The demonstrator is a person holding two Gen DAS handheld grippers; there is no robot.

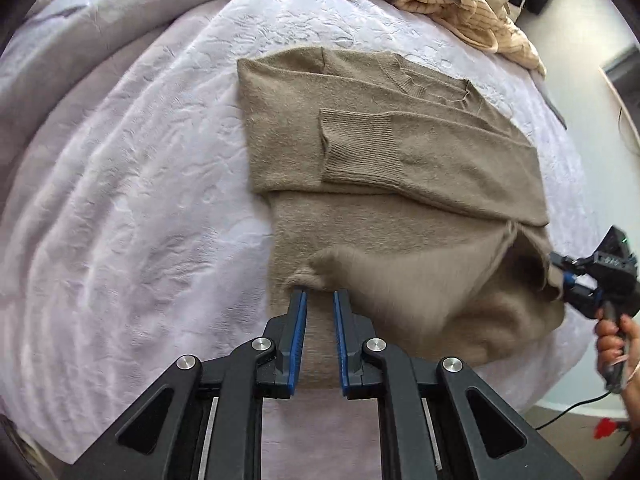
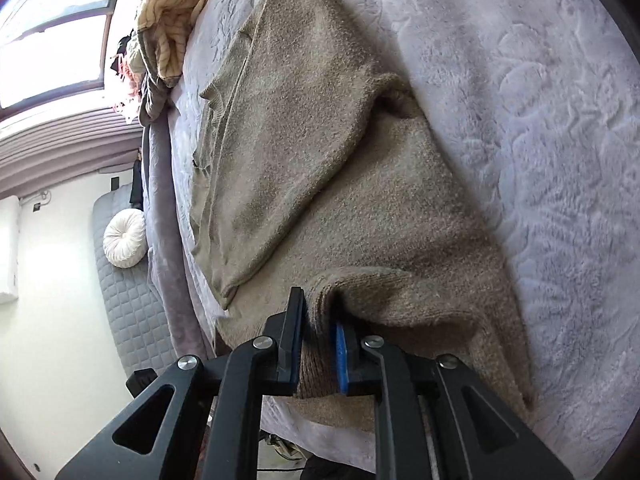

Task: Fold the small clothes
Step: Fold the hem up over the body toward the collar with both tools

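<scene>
Lilac plush bed (image 1: 132, 184) carries a taupe sweater (image 1: 380, 152), sleeves already folded across the chest, hem being lifted for the bottom fold.

Right gripper (image 2: 318, 316) has its fingers clamped on the ribbed hem at one corner; left gripper (image 1: 320, 294) has its fingers apart, tips touching the raised hem edge but not gripping it. I judge the next move needs the left to close on the hem, then both carry it toward the collar. Striped clothes pile (image 1: 460, 0) lies beyond the collar, near but apart, and could crowd the fold.
</scene>
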